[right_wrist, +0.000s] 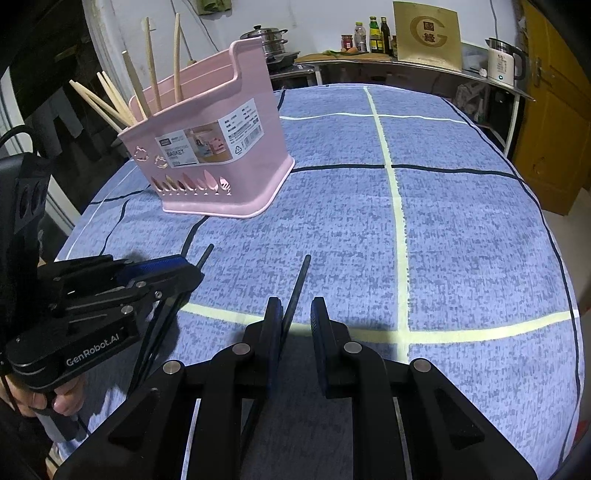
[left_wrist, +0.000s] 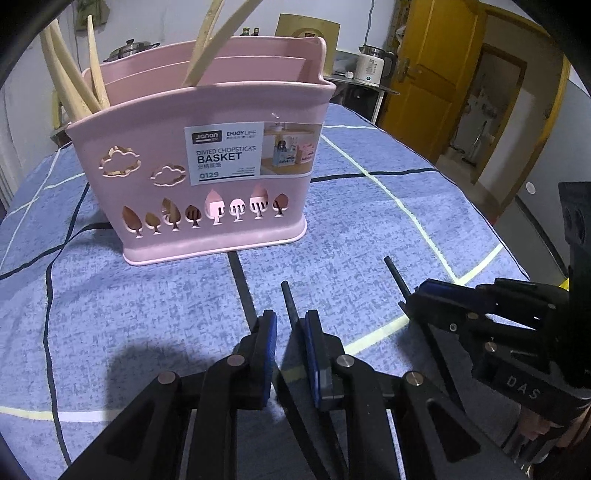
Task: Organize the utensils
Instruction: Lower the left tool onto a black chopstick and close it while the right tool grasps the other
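Yellow wooden door point(right_wrist: 550, 110), white wall point(right_wrist: 314, 22) — cluttered metal counter point(right_wrist: 406, 64)

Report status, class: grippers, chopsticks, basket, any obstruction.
Left gripper and right gripper each hold a black chopstick. Pink basket upright ahead, wooden utensils inside. Path clear.

Surface point(right_wrist: 461, 240) draped in blue mottled cloth point(left_wrist: 155, 314), gridded with pale yellow, white and dark lines. Cloth hanging over the rounded edges. Pink basket point(left_wrist: 207, 177) standing upright on cloth toward far left, base flat, paper label facing the camera, cloud and tree cutouts along the front wall. Rest of cloth bare. Shadow patches near the close edge.
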Action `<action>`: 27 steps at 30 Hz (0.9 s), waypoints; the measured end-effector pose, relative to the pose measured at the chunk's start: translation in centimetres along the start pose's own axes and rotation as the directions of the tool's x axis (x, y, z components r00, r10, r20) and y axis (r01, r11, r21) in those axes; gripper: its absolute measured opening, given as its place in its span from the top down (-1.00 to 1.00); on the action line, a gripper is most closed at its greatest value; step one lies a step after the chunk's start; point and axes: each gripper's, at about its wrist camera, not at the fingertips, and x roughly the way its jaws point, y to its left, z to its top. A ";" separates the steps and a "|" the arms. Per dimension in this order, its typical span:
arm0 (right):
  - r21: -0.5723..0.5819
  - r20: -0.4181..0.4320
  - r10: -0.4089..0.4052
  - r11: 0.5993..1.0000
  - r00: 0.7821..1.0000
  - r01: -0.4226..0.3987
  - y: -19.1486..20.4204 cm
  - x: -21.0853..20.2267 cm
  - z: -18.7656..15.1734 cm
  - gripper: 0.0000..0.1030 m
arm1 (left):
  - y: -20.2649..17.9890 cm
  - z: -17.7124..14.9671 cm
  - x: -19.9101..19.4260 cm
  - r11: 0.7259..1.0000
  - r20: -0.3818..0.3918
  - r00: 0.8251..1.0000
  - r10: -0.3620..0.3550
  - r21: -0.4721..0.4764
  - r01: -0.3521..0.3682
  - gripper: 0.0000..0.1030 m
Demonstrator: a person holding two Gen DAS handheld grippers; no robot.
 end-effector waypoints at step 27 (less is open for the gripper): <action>-0.035 0.013 -0.048 0.998 0.999 0.048 1.4 0.5 1.8 0.88 | -1.4 1.0 0.1 0.997 0.007 1.000 0.029 0.068 -0.030 0.87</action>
